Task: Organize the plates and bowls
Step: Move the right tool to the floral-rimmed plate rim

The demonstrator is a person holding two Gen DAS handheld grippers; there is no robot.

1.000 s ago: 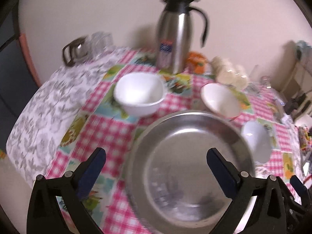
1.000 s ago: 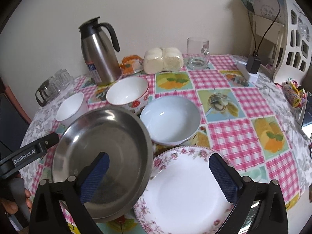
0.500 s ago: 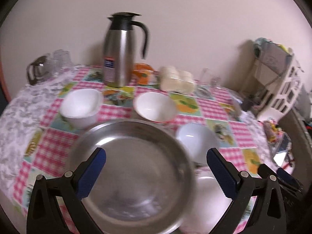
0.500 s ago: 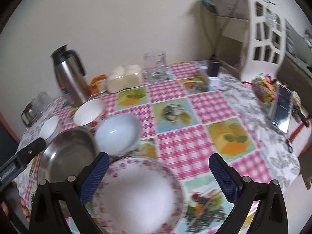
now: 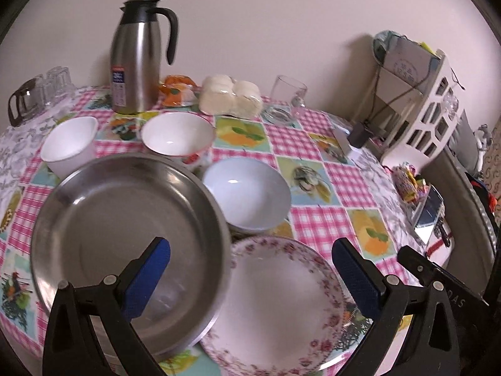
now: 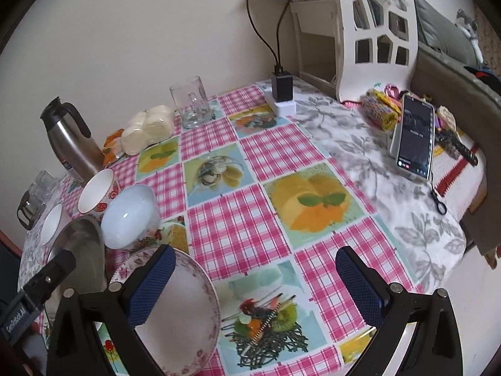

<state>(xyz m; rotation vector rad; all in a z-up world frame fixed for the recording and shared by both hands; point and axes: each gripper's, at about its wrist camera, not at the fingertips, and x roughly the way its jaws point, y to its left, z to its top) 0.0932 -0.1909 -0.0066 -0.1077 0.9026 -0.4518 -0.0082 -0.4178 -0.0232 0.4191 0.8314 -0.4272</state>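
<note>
A large steel plate lies at the table's front left, its edge over a floral-rimmed white plate. Behind them stand a pale blue bowl, a white bowl with red rim and a small white bowl. My left gripper is open and empty, above the two plates. My right gripper is open and empty, over the tablecloth just right of the floral plate. The blue bowl and steel plate show at the left of the right wrist view.
A steel thermos, wrapped buns, a glass mug and glasses stand along the back. A white rack, charger, phone and snacks are at the right.
Both grippers have swung to the right. The left view now takes in the floral plate; the right view now shows mostly tablecloth and the phone. Both stayed open.
</note>
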